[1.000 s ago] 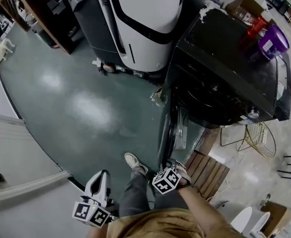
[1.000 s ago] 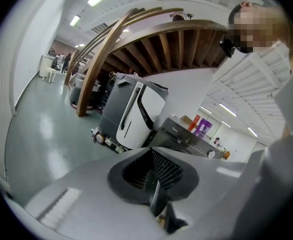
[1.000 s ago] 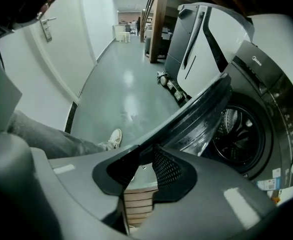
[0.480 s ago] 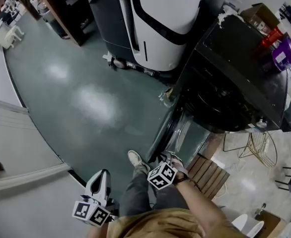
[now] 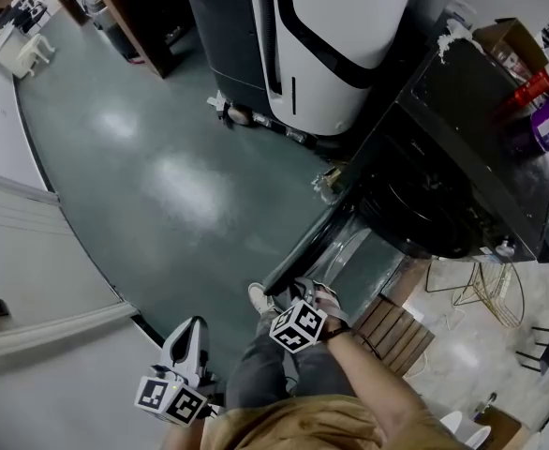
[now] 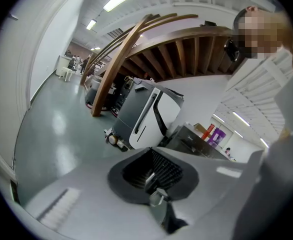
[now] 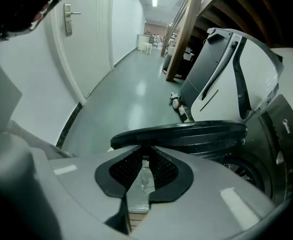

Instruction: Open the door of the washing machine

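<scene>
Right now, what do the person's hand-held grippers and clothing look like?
Both the left hand-held gripper and right hand-held gripper have pale grey shells with black ribbed pads set in dark recesses. Each carries a cube of black-and-white square markers. The person wears a tan shirt; no cables show.

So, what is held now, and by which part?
The right gripper grips the black round washing machine door by its rim; the left gripper holds nothing.

Head view: right gripper (image 5: 302, 298) fingers hidden past its marker cube (image 5: 298, 327) at lower centre, contact with door (image 5: 349, 256) unreadable; washing machine (image 5: 462, 148) cut off at right edge.
</scene>
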